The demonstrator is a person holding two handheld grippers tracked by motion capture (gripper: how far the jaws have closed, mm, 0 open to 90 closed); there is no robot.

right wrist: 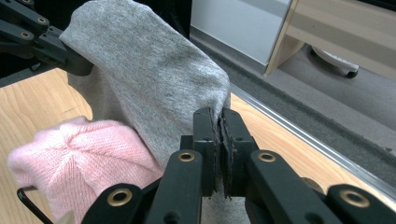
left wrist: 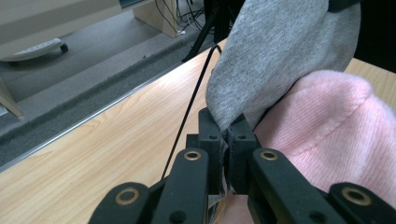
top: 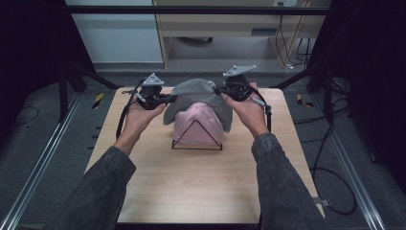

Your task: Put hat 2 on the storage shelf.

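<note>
A grey hat (top: pixel 196 93) is held stretched between two grippers above a pink hat (top: pixel 197 127), which is draped over a black wire stand (top: pixel 197 139) near the middle of a wooden table (top: pixel 191 187). The left gripper (left wrist: pixel 227 133) is clamped shut on one edge of the grey hat's rim, and the right gripper (right wrist: pixel 219 122) is clamped shut on the opposite edge; in each gripper view the fabric is pinched tightly between the two black jaws. The grey hat is spread open over the crown of the pink hat, its lower sides hanging down around the pink one.

The stand sits toward the far half of the table, well apart from the left and right edges. A broad bare stretch of wood is left between the stand and the near edge, where both sleeved forearms come in.

The table is light wood, ringed by grey carpet. Metal rails are seen along both sides of the floor, and pale wooden furniture with cables stands beyond the far edge.
</note>
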